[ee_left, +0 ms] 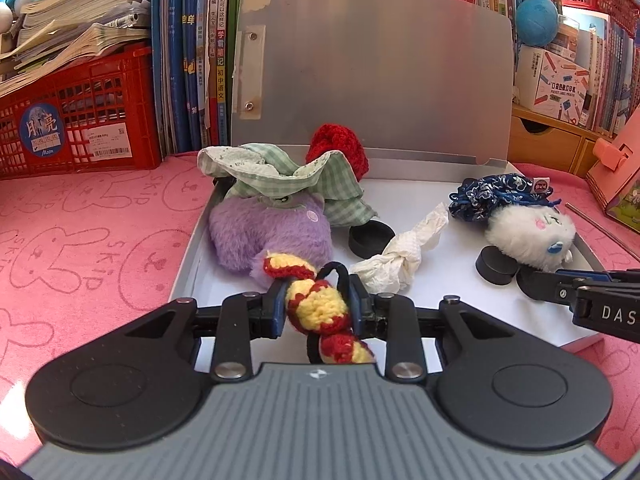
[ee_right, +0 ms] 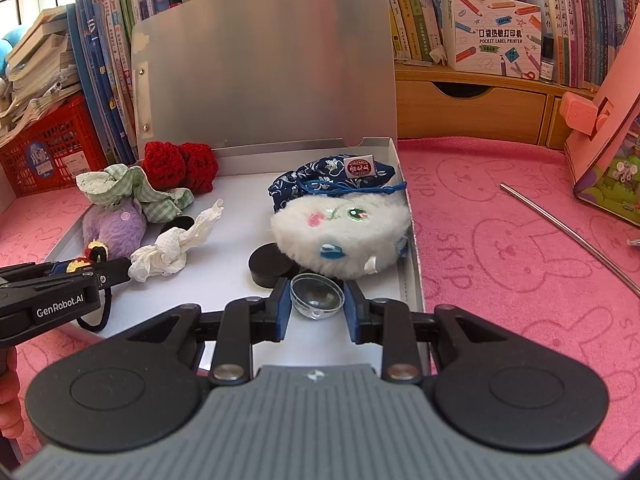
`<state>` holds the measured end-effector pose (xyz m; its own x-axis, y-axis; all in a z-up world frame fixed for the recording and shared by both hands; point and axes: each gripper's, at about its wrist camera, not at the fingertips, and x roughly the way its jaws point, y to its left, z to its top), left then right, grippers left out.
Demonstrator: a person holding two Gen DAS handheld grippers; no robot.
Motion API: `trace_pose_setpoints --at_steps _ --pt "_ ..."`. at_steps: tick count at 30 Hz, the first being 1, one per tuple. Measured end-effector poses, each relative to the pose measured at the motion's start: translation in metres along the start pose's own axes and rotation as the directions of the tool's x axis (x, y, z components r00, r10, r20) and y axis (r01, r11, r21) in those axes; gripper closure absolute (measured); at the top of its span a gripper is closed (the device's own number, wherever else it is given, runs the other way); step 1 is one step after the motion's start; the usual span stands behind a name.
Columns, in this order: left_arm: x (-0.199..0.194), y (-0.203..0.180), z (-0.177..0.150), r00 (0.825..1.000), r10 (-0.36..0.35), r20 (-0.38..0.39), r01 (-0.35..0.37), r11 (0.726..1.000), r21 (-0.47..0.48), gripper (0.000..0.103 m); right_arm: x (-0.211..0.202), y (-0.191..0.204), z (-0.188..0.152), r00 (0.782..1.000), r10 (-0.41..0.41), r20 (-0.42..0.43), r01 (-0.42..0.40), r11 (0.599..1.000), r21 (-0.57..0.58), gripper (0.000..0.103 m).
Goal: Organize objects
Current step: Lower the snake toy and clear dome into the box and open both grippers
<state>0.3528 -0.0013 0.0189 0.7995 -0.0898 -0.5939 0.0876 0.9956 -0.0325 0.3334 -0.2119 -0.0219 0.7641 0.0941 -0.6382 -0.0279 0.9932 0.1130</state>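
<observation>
A red-and-yellow crocheted hair tie (ee_left: 318, 308) is pinched between the left gripper's (ee_left: 318, 306) jaws, above the near edge of an open white box (ee_left: 188, 248). The right gripper's (ee_right: 317, 306) jaws bracket a clear plastic dome (ee_right: 317, 295) inside the box, beside a white plush toy (ee_right: 340, 232); whether they touch it is unclear.

The pink cloth (ee_right: 500, 216) on the surface bore rabbit outlines and the repeated word "SKIP". A white box (ee_right: 494, 34) on the wooden shelf read "口袋热敏打印机 POCKET LABEL PRINTER". The red crate (ee_left: 80, 120) carried a round blue sticker reading "月亮" and "Moon". The left gripper (ee_right: 60, 300) was marked "GenRobot.AI"; the right gripper (ee_left: 600, 312) showed "DAS", cut off at the frame edge.
</observation>
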Motion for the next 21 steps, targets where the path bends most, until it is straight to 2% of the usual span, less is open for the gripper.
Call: trace_pose_setpoints --at_steps 2,3,4,5,8,11,14,21 --pt "-0.001 -0.002 -0.001 1.000 0.008 -0.009 -0.008 1.000 0.023 0.061 -0.002 0.001 -0.002 1.000 -0.002 0.008 0.002 1.000 -0.008 0.064" --pt "-0.003 -0.002 -0.002 1.000 0.009 -0.009 -0.009 1.000 0.027 0.057 -0.004 0.002 -0.003 1.000 -0.006 0.014 0.007 1.000 -0.010 0.051" --pt "-0.006 -0.003 -0.003 1.000 0.009 -0.005 -0.009 1.000 0.028 0.047 -0.006 0.002 -0.004 1.000 -0.004 0.022 0.004 1.000 -0.012 0.047" --pt "-0.009 -0.003 -0.004 1.000 0.008 0.002 -0.008 1.000 0.030 0.036 -0.009 0.003 -0.004 1.000 -0.006 0.027 0.006 1.000 -0.012 0.045" --pt "-0.022 -0.006 -0.005 0.999 0.007 0.035 -0.009 0.998 0.061 0.018 -0.016 0.003 -0.004 0.999 -0.015 0.049 0.016 1.000 -0.015 0.038" --pt "-0.037 -0.009 -0.006 0.998 0.004 0.060 -0.009 0.997 0.078 0.007 -0.026 0.003 -0.005 0.998 -0.018 0.066 0.019 1.000 -0.013 0.036" --pt "-0.050 -0.010 -0.009 0.997 0.013 0.071 -0.018 0.998 0.068 0.003 -0.039 0.005 -0.010 0.996 -0.021 0.091 0.023 1.000 -0.017 0.034" --pt "-0.064 -0.010 -0.019 0.999 -0.003 0.051 0.000 0.999 0.046 0.002 -0.062 0.014 -0.026 0.992 -0.029 0.122 0.036 0.998 -0.056 0.032"
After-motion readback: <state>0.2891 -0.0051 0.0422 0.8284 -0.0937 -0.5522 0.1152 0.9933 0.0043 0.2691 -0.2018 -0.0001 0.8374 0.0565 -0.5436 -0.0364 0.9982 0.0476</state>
